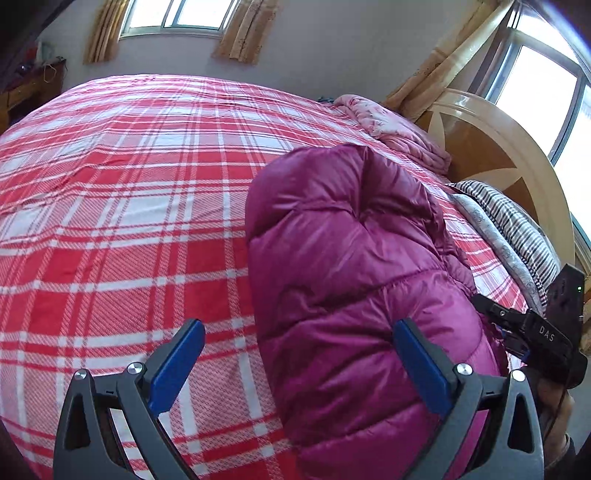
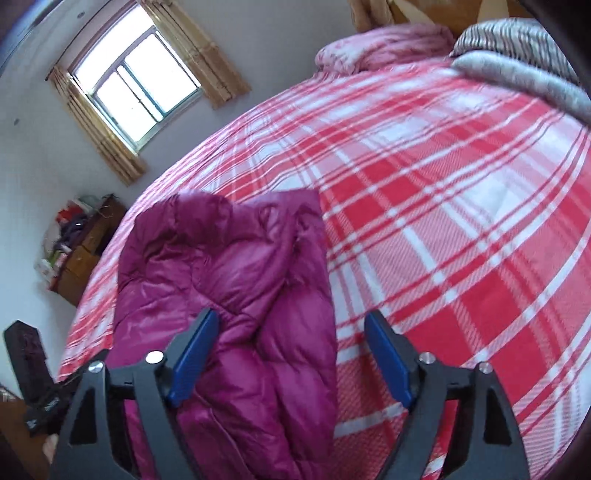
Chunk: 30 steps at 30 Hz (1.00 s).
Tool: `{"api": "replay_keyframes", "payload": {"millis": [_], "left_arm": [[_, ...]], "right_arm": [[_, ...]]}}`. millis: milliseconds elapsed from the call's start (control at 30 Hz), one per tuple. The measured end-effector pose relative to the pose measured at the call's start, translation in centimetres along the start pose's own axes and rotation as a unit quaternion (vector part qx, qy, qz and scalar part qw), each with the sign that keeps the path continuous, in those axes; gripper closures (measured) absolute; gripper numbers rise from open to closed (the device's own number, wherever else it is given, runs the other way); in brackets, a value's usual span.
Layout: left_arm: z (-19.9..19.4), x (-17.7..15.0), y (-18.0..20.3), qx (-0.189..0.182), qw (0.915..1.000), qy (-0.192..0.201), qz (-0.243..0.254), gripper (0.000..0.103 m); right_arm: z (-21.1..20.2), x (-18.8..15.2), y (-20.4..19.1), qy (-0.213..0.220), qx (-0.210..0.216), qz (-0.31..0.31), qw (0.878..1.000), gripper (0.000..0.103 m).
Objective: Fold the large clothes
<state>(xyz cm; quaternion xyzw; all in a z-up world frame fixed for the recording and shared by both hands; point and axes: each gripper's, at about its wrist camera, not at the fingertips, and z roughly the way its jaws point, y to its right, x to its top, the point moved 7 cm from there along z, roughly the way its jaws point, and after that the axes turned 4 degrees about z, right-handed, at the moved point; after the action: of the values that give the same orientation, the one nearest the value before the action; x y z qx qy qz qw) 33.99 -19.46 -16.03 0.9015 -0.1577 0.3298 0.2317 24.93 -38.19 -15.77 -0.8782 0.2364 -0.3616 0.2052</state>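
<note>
Left wrist view: the left gripper (image 1: pixel 297 363) is seen with its blue pads spread wide and nothing caught between them. Its right pad is set against the near flank of the magenta down jacket (image 1: pixel 354 280), while its left pad is held over bare red plaid bedsheet (image 1: pixel 122 206). The jacket is laid ahead and to the right of this gripper as a long, puffed bundle, apparently already folded lengthwise; the placement is judged to leave room on the sheet for a further fold.

At the right edge of the same view, part of the other tool is seen just beside the jacket's far flank.

From the right wrist view, the right gripper (image 2: pixel 291 354) is likewise shown wide open and empty, with its left pad resting over the jacket (image 2: pixel 229 295) and its right pad over the sheet (image 2: pixel 461 221). Here the jacket lies ahead and to the left, its straight edge running forward between the two pads.

Both tools are therefore judged to be flanking the bundle from opposite sides, probably so that it can be pressed flat or its near end taken up together. Farther ahead, a pink quilt (image 2: pixel 384 46) and a striped pillow (image 2: pixel 517 35) are kept well apart from the work.
</note>
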Motion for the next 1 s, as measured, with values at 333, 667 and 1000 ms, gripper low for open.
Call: {"api": "replay_keyframes", "payload": {"millis": [333,667,1000], "left_arm": [[0.6,-0.6,2.4,-0.057,0.9983,-0.010,-0.006,0.038],[-7.4,-1.5,3.2,0.031,0.9973,0.029,0.060,0.067],[-17.8,-1.9,-6.5,0.135,0.9869,0.087,0.020,0.067]], "right_arm": [[0.9,-2.3,-1.6,-0.037,0.080,0.000,0.996,0.069],[-1.9,-4.9,-8.8,-0.025,0.116,-0.050,0.992,0.081],[0.8,-9.0,-21.9,-0.059,0.195,-0.135,0.970,0.081]]}}
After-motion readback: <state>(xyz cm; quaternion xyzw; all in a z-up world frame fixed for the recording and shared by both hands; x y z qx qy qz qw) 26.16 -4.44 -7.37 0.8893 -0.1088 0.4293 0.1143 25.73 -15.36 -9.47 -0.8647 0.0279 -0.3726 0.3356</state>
